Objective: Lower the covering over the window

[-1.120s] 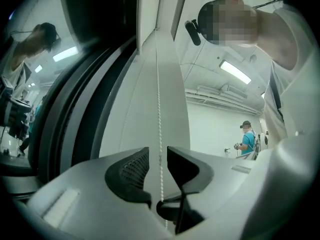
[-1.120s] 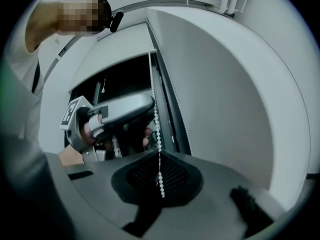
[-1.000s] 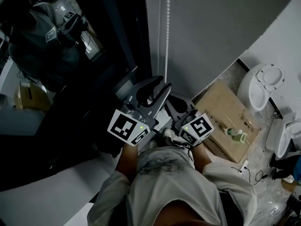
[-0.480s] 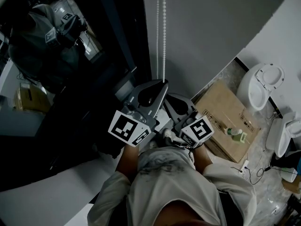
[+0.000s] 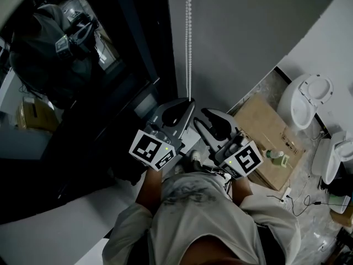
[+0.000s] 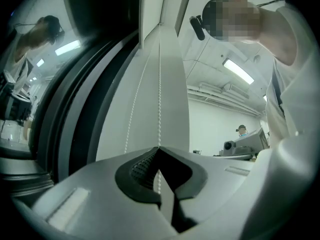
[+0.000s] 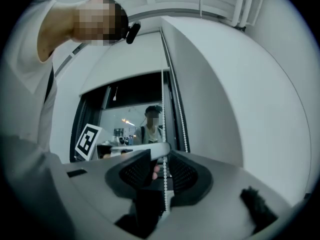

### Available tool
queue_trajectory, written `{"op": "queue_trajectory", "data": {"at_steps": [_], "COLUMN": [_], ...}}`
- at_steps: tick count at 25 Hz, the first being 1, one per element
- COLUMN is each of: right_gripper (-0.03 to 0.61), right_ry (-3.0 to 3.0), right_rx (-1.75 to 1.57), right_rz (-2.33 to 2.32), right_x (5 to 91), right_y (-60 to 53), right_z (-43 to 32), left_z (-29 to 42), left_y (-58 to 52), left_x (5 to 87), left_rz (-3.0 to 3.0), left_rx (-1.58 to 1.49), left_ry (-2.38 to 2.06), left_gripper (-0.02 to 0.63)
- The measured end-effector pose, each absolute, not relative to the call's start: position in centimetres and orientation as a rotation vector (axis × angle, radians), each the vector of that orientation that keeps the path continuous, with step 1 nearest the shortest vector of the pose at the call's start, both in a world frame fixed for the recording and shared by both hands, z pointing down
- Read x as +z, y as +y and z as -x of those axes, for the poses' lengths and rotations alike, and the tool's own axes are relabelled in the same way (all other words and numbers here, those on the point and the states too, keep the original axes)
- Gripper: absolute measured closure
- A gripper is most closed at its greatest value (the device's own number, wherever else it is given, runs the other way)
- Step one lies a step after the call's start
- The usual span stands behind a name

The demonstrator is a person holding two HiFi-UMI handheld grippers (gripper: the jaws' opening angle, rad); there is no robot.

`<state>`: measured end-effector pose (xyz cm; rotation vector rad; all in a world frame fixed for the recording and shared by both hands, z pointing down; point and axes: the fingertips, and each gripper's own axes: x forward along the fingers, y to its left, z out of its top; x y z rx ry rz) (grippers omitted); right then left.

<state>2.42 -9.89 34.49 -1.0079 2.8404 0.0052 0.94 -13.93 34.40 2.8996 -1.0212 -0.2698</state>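
Jaws of the left gripper (image 6: pixel 159 149) are seen pressed together on the white beaded pull chain (image 6: pixel 159 84), pinched at the very tips. Jaws of the right gripper (image 7: pixel 162 154) are held apart; the same chain (image 7: pixel 163 109) runs down the gap between them, close to one pad, and is not judged to be squeezed.

The chain's long axis is vertical, straight up out of both jaw sets. In the head view it (image 5: pixel 188 37) drops along the edge of the dark window glass (image 5: pixel 83 93) to the left gripper (image 5: pixel 190 101); the right gripper (image 5: pixel 205 117) is placed just beside and lower. The left one is therefore the holding hand, and a pull straight down along the chain is judged to be what is called for.

A second strand of the loop (image 6: pixel 131 114) hangs free, just beside the gripped one.

Beads: small, round, smooth, likely hard plastic, slip-prone. Pads (image 6: pixel 140 169): dark, ribbed, rubbery.

A pale flat panel (image 7: pixel 125 64) above the glass is probably the covering, high up; it cannot be told for certain.
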Motion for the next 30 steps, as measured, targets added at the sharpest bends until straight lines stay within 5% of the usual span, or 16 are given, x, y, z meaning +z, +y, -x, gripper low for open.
{"op": "queue_trajectory", "data": {"at_steps": [27,30], "right_gripper": [0.458,0.548], "right_ry": [2.759,2.778], "right_rx": [0.186,0.185], "right_rz": [0.951,0.949], "right_x": [28.0,28.3], "right_y": [-12.6,-12.7], "right_z": [-1.3,-1.0], "left_z": [-3.1,-3.1], "left_y": [-12.2,-12.0], "left_x": [41.8,41.8], "left_rz": [-2.838,-2.841], "left_rx": [-0.045,-0.044], "left_ry": [-0.951,-0.955], "left_gripper": [0.603,0.603]}}
